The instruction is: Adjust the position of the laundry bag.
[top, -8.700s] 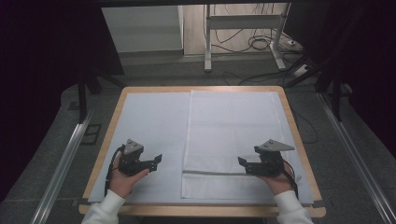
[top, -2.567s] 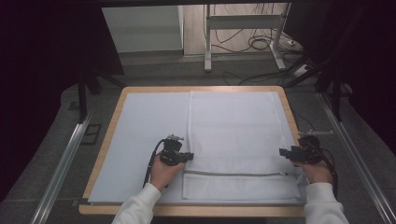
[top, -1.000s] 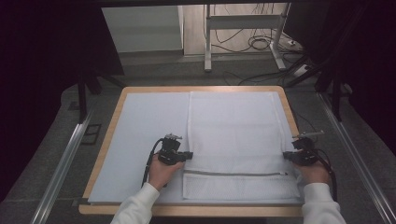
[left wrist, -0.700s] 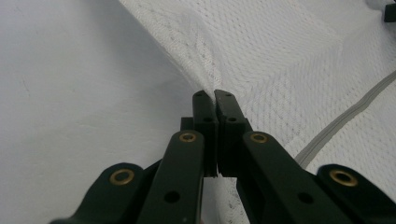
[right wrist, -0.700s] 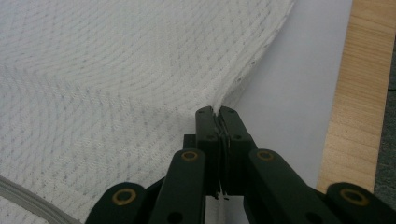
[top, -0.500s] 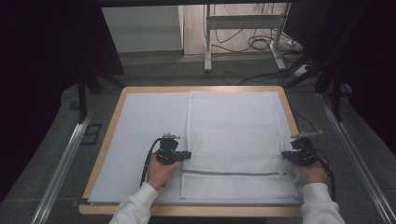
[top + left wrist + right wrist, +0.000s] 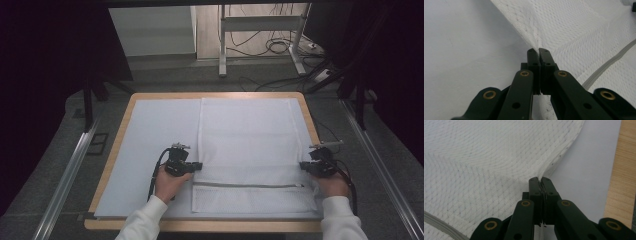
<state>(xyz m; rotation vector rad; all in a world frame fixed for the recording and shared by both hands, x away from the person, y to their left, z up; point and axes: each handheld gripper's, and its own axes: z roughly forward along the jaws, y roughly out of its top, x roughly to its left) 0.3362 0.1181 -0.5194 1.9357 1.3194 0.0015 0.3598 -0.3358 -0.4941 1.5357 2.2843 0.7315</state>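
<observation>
A white mesh laundry bag with a grey zipper lies flat on the right half of a pale sheet covering the wooden-rimmed table. The left gripper is clamped on the bag's left edge. The right gripper pinches its right edge, apparently lifting the mesh slightly there.

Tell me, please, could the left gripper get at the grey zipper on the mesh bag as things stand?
Probably not at once: the left gripper is shut on the mesh bag edge; the zipper lies uncovered nearby.
</observation>
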